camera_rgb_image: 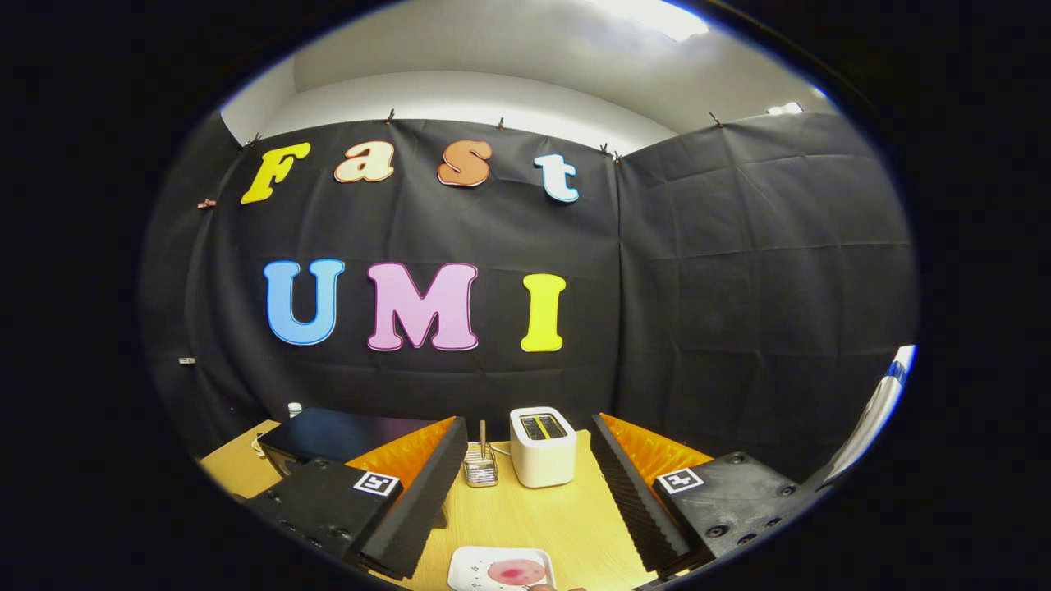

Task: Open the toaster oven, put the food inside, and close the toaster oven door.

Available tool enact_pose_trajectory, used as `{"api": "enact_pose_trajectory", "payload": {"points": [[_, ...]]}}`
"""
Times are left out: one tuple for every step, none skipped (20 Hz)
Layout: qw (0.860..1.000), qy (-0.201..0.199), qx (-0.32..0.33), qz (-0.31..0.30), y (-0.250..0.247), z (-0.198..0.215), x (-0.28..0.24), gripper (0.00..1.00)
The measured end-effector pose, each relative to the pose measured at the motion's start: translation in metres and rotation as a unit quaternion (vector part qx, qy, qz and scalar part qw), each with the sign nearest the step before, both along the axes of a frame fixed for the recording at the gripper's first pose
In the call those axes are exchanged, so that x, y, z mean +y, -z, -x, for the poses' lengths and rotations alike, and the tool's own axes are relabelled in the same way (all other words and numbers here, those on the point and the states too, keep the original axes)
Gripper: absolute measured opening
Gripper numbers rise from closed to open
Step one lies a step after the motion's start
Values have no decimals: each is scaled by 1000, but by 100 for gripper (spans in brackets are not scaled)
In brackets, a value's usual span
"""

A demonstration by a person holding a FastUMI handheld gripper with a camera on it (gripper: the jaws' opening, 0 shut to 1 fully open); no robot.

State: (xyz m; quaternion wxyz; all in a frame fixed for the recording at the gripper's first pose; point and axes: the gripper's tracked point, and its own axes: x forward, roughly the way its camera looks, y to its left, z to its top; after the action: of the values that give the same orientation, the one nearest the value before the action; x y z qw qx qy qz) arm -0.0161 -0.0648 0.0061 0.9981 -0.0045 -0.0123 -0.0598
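- Gripper view: the claw (525, 501) is released, fingers spread wide above the bench (525, 517).
- The black toaster oven (345, 435) lies ahead, beyond the left finger.
- The plate of food (501, 569) sits between the fingers, nearest the claw.

The tongs (521, 492) hang above the table, fingers spread wide.

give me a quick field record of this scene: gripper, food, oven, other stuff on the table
hand-held gripper: fingers open, holding nothing
food: pink piece on a white plate, between the fingers
toaster oven: dark box behind the left finger; door state not visible
white toaster: beyond the fingers
small rack: beside the white toaster
surface: wooden table
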Motion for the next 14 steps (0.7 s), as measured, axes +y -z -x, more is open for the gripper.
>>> {"api": "enact_pose_trajectory", "payload": {"points": [[1000,0,1,-2,0,0,0,98],[1000,-1,2,-3,1,0,1,98],[1000,-4,3,-3,2,-1,3,98],[1000,-5,7,-2,5,-3,4,98],[1000,-8,12,0,9,-5,7,98],[1000,-11,17,2,13,-7,10,98],[1000,-14,21,5,15,-7,14,98],[1000,-16,22,8,17,-8,17,98],[999,-19,24,10,19,-9,21,98],[999,-23,27,9,22,-11,25,98],[999,-28,33,8,26,-12,31,98],[999,-33,36,7,29,-12,37,98],[998,-38,38,10,29,-13,43,98],[998,-44,38,13,30,-15,48,98]]}}
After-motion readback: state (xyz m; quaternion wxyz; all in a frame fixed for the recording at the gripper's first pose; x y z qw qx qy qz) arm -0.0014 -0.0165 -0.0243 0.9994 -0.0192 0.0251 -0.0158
